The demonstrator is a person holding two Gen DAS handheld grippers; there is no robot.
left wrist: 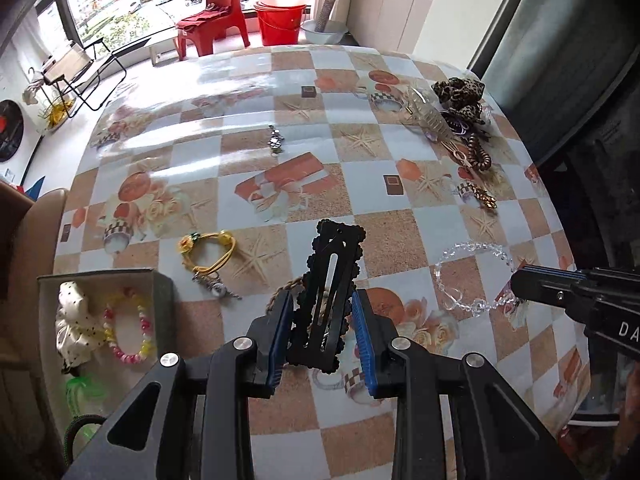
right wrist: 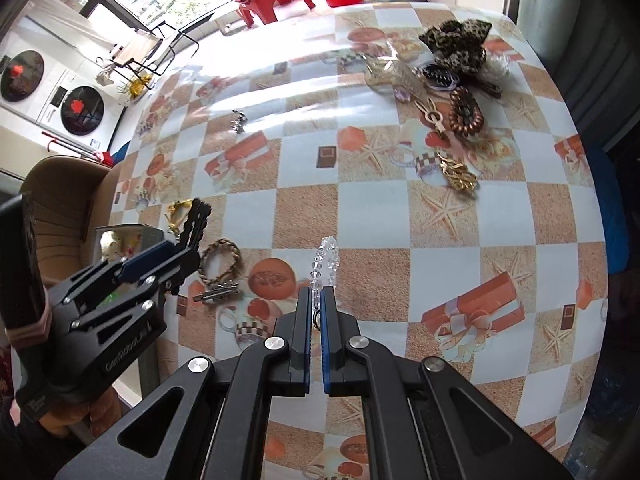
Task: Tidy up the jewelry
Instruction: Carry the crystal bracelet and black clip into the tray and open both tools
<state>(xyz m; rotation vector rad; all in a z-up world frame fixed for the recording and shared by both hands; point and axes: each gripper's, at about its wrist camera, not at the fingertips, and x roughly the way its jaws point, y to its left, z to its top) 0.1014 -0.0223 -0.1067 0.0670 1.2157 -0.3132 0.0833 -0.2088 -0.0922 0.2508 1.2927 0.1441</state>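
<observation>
**Both grippers loaded, box at far left**

The open box [left wrist: 154, 280] at the table's left edge already contains a white polka-dot scrunchie [left wrist: 72, 320] and a pink-yellow bead bracelet [left wrist: 128, 328]; I read it as the drop point. My left gripper [left wrist: 320, 320] has its fingers partly closed on the black scalloped hair clip [left wrist: 330, 292], pinched across its width and raised off the checked tablecloth [left wrist: 400, 240]. My right gripper [right wrist: 317, 308] is nearly closed, nipping the clear crystal bracelet [right wrist: 326, 260] by one end so the loop hangs free. The unsorted pile, including a leopard scrunchie [right wrist: 456, 44], waits far right.
</observation>
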